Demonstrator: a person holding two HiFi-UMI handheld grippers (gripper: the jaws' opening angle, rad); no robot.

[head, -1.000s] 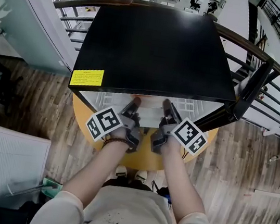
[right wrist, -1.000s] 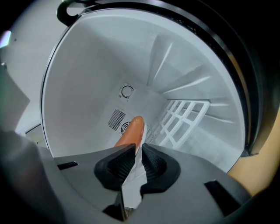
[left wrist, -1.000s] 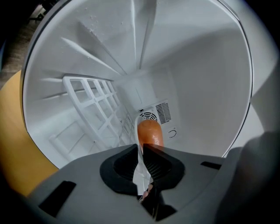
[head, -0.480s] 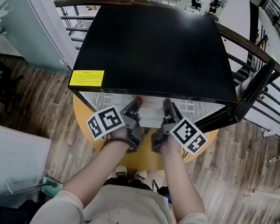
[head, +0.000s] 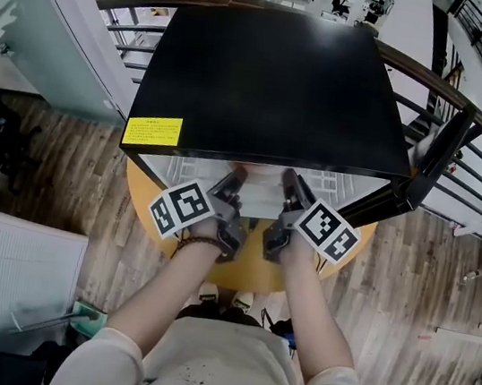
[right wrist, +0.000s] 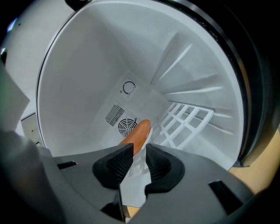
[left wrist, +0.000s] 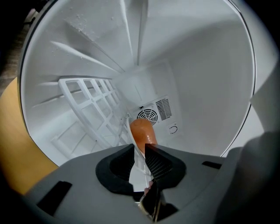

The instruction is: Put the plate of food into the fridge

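Within the open fridge (head: 267,82), carrying the plate (right wrist: 134,186) with its sausage (right wrist: 137,134), pinched at the rim by left gripper (left wrist: 139,154) and right gripper (right wrist: 139,159), jaws narrowed onto it. Mid-placement, seemingly. Next: lower level onto the wire shelf (right wrist: 186,118), then release

Left gripper (head: 235,175), right gripper (head: 288,178) inside black fridge (head: 267,82) on yellow table (head: 247,270).
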